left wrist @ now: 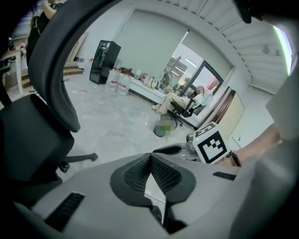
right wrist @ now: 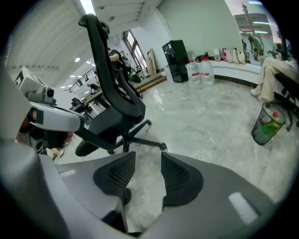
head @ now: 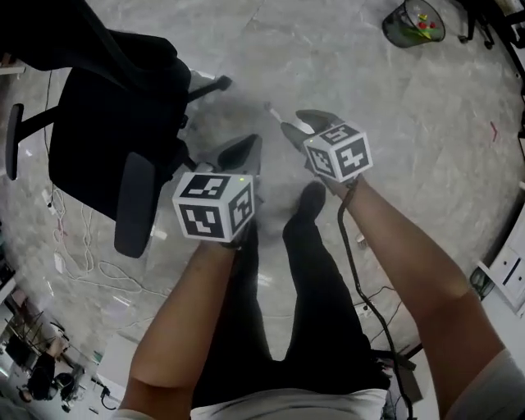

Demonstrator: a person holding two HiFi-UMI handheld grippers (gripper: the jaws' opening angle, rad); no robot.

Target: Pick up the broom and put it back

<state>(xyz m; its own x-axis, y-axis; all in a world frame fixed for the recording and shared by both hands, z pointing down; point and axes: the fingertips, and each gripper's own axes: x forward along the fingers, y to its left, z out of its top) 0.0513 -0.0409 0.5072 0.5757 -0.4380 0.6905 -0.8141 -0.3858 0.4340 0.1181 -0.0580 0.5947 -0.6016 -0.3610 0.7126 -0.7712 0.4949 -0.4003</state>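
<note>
- At 10 o'clock in the head view, office chair is cut off by the frame edge. Its backrest blocks the left half of the left gripper view.
- Left gripper: jaw tips meet, nothing pinched. Head view shows only a dark blur past its marker cube.
- Right gripper: jaws well apart, bare floor between them, holding nothing.
- Broom: can't place it from any view.
- Wire bin sits at 1 o'clock in the head view, rim clipped by the frame.
- Gripper views only: black cabinet and water bottles at the far wall.
- Left gripper view only: seated person at 1 o'clock, too small to detail.
</note>
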